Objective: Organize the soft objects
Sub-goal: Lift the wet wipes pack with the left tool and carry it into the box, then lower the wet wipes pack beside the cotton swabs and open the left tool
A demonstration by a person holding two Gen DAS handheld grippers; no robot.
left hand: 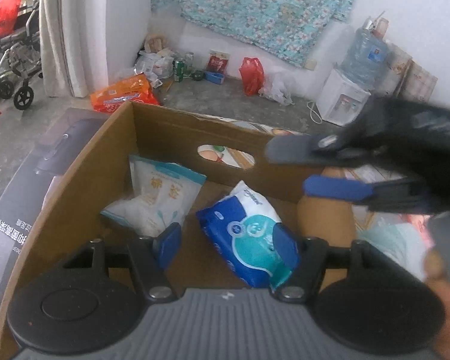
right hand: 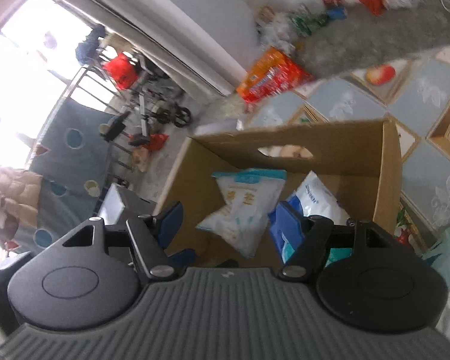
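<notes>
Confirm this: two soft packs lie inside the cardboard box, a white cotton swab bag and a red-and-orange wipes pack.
Not quite. The wipes pack is blue, white and teal, as the left wrist view shows. It lies inside the cardboard box beside the white cotton swab bag. The only orange pack lies outside on the floor.

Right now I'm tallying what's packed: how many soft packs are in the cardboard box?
2: a white pack leaning in the far left corner, a blue pack beside it. The grippers may hide more.
</notes>
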